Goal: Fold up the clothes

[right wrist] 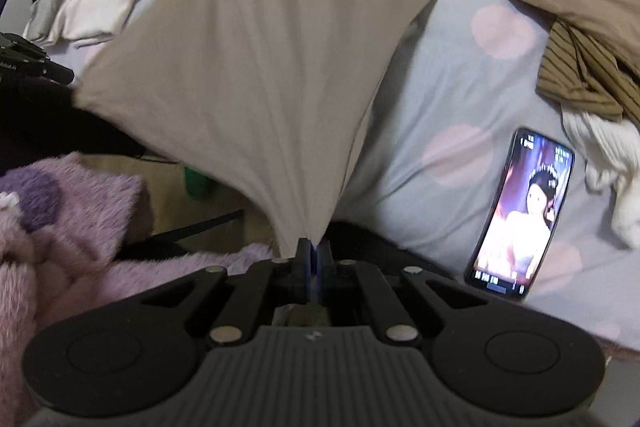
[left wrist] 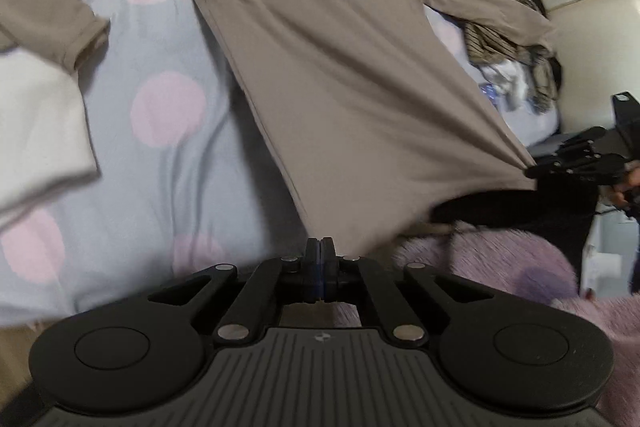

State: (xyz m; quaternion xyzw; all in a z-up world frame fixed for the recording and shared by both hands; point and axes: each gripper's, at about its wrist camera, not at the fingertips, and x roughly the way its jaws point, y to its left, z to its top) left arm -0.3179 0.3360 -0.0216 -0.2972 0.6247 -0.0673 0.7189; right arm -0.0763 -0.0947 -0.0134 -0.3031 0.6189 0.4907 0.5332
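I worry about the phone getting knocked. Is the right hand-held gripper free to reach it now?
Probably not yet: the right hand-held gripper is shut on the taupe shirt hem. The phone lies uncovered on the bedsheet beside it.

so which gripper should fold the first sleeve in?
Probably left. Both the left gripper and the right gripper are shut on the shirt hem, but the left sleeve lies bunched on clear bed; the right one drapes over the clothes pile.
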